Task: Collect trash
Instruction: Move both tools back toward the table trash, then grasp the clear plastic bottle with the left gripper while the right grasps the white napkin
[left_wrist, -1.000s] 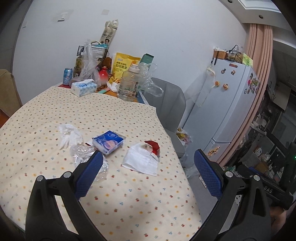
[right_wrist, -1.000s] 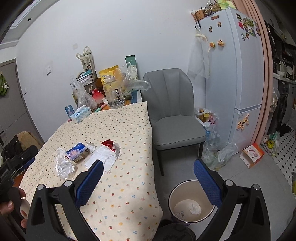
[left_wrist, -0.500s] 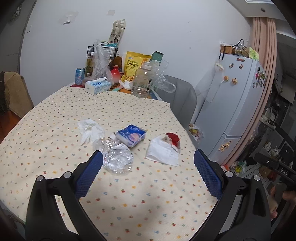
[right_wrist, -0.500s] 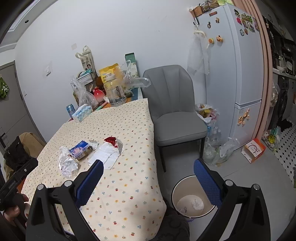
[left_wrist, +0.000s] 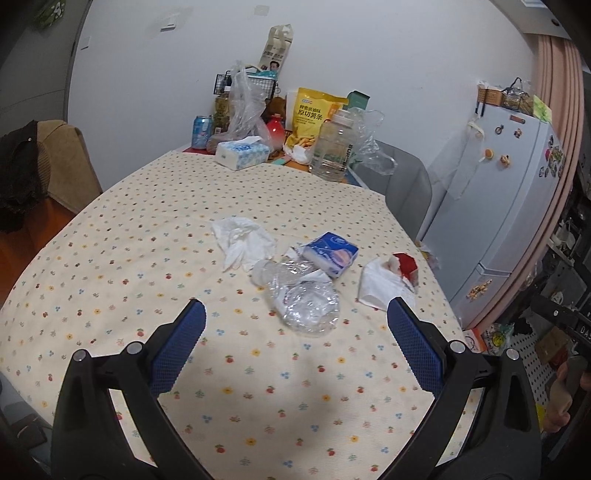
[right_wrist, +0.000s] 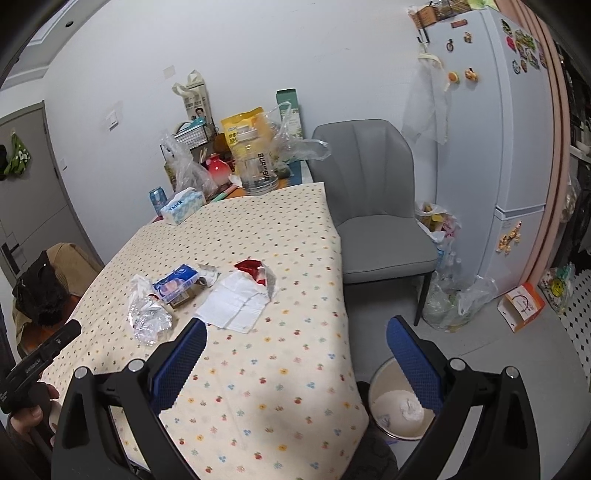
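Trash lies mid-table on the flowered cloth: a crushed clear plastic bottle, a crumpled white tissue, a blue tissue pack, and white paper with a red wrapper. My left gripper is open and empty, hovering just short of the bottle. My right gripper is open and empty above the table's near right edge. A white trash bin stands on the floor beside the table.
At the table's far end stand a tissue box, a large clear jug, a can, bags and a wire basket. A grey chair and a white fridge are to the right. A brown chair is at left.
My left gripper has swung left and in over the table, so the crushed bottle now lies centred between its fingers. My right gripper has drifted slightly closer to the table.
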